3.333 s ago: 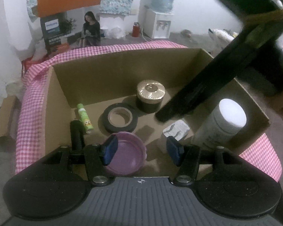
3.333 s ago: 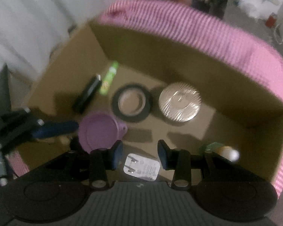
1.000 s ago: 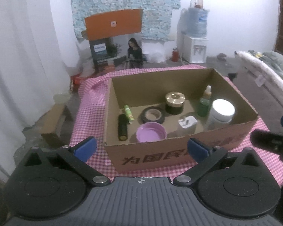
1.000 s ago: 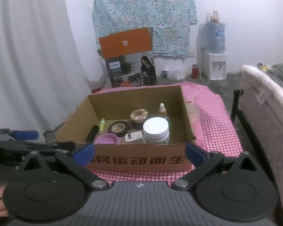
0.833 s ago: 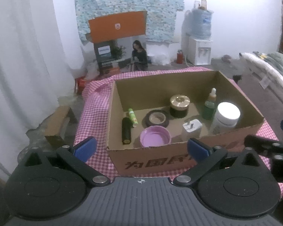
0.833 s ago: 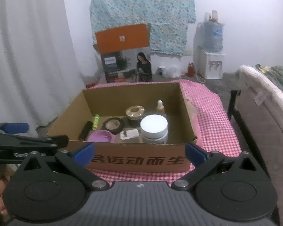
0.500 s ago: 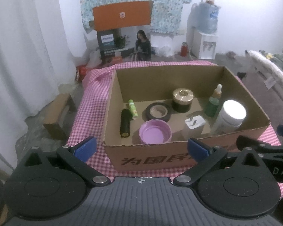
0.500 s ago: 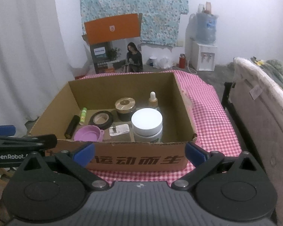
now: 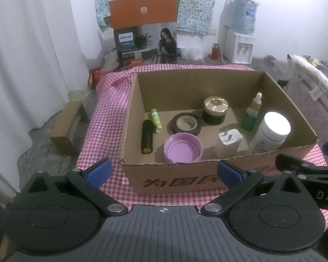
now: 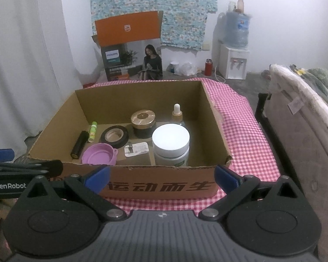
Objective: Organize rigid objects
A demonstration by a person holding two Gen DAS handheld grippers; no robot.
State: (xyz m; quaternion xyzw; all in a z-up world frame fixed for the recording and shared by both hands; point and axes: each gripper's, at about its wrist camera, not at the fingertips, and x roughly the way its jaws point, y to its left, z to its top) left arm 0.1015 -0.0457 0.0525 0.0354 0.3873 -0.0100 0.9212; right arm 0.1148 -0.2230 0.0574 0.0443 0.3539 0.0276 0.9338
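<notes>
A cardboard box (image 9: 207,181) (image 10: 159,185) stands on a pink checked cloth and holds several items: a purple lid (image 9: 182,148) (image 10: 98,154), a black tape roll (image 9: 186,123) (image 10: 114,135), a gold-topped black jar (image 9: 215,110) (image 10: 142,123), a white charger (image 9: 228,142) (image 10: 136,148), a green dropper bottle (image 9: 251,115) (image 10: 177,111), a white-lidded jar (image 9: 272,132) (image 10: 171,145), a black cylinder (image 9: 147,136) (image 10: 78,144) and a green tube (image 9: 156,120) (image 10: 93,131). My left gripper (image 9: 164,170) and right gripper (image 10: 161,175) both stand wide open and empty, in front of the box's near wall.
The pink checked cloth (image 9: 102,113) (image 10: 247,135) covers a low table. An orange and grey product box (image 9: 145,41) stands behind it, and a water dispenser (image 9: 240,32) at the back right. A padded seat (image 10: 301,120) lies to the right. White curtains hang on the left.
Both grippers have pulled back out of the box and opened wide. Over the last second both drifted slightly closer to the box front; the items inside have not moved.
</notes>
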